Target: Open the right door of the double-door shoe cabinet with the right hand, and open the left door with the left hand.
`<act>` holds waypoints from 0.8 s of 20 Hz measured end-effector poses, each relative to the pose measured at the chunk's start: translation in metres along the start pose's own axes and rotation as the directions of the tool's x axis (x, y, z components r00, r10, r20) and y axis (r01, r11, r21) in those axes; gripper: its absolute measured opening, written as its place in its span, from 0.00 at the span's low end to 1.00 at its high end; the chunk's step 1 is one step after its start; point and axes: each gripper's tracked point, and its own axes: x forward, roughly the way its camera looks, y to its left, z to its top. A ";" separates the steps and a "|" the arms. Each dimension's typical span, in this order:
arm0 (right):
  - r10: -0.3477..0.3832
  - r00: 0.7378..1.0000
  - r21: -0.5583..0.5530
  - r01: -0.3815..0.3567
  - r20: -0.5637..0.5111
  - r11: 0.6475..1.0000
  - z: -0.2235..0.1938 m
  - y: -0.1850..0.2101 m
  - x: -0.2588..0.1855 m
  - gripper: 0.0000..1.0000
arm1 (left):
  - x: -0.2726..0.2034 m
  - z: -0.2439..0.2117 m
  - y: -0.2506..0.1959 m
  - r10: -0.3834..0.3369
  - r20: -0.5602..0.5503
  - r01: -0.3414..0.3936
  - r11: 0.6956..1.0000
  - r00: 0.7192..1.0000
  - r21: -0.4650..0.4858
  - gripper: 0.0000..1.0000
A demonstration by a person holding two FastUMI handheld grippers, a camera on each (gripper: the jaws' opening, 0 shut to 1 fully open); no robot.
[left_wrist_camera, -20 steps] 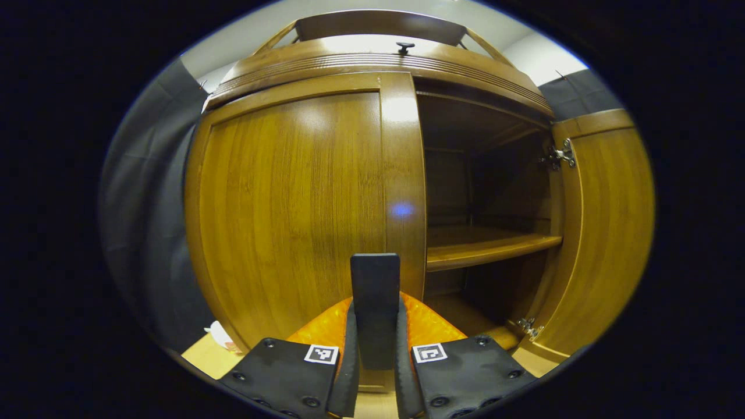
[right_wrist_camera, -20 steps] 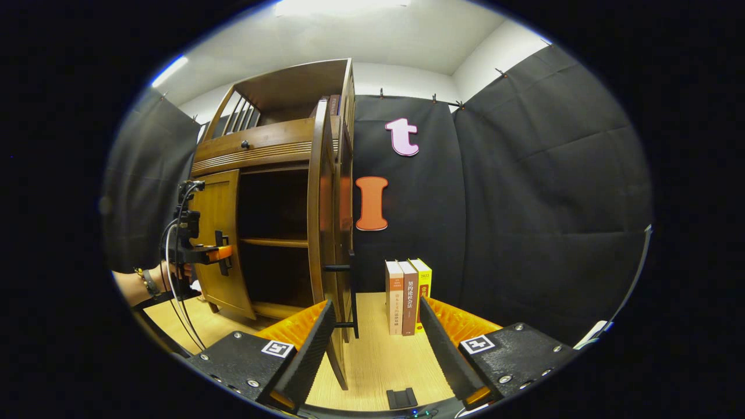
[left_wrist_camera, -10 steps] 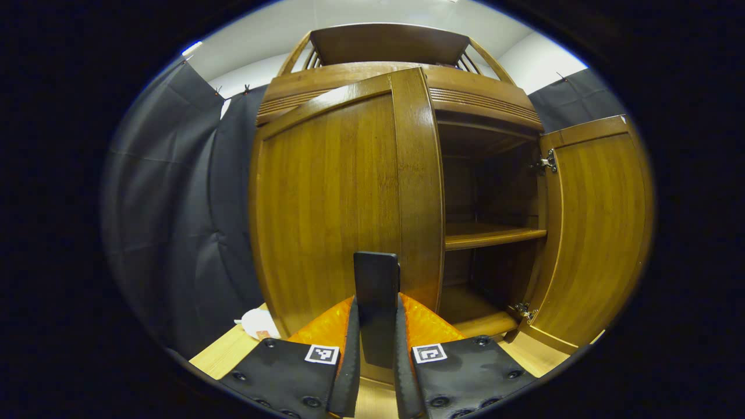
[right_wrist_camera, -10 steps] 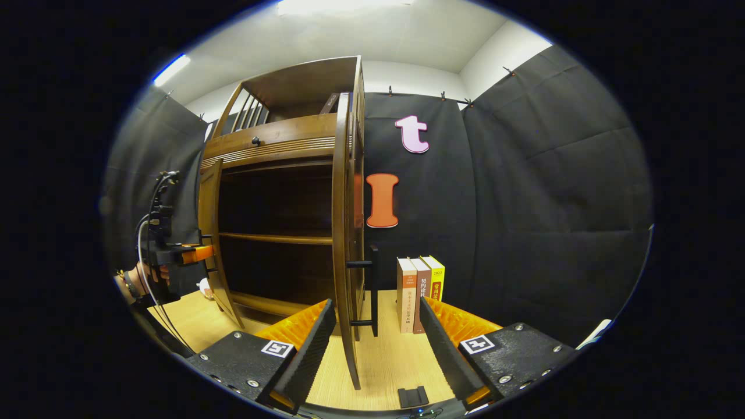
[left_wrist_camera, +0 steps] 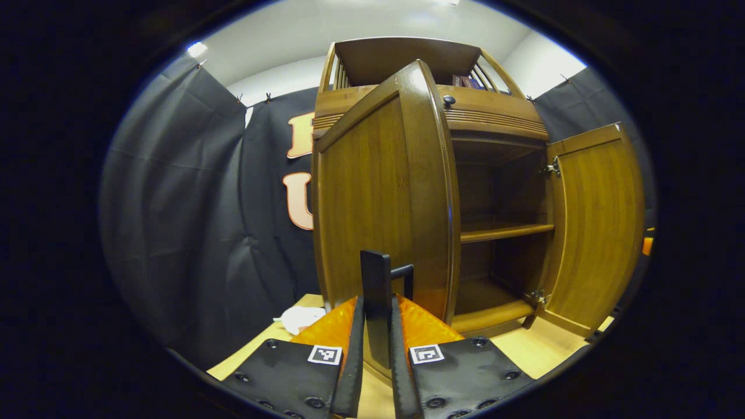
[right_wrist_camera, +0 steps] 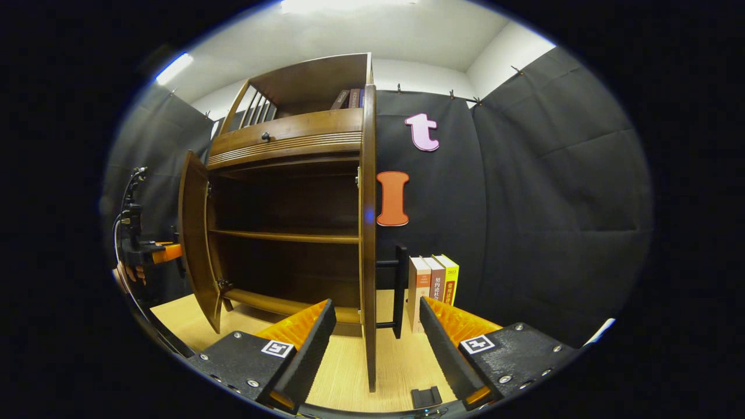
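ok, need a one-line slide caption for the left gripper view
Left tongs clamped on the left door's handle, left door swung out, right door open, shelves bare.

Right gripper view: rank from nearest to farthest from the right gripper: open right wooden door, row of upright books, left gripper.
1. Open right wooden door, edge-on between the right gripper's fingers.
2. Row of upright books, right of door, by the wall.
3. Left gripper, far left, beyond the left door.

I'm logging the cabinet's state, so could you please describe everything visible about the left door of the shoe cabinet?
The left door is glossy brown wood, a framed panel with visible grain. It stands swung well open on the left side of the shoe cabinet, seen nearly edge-on in the right gripper view. Its dark vertical bar handle sits near the free edge, pinched between the left tongs.
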 end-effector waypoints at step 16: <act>-0.056 0.998 -0.009 0.056 0.020 0.998 0.010 0.043 -0.003 0.89 | -0.021 0.008 0.109 -0.053 0.060 0.054 0.999 0.997 -0.008 0.18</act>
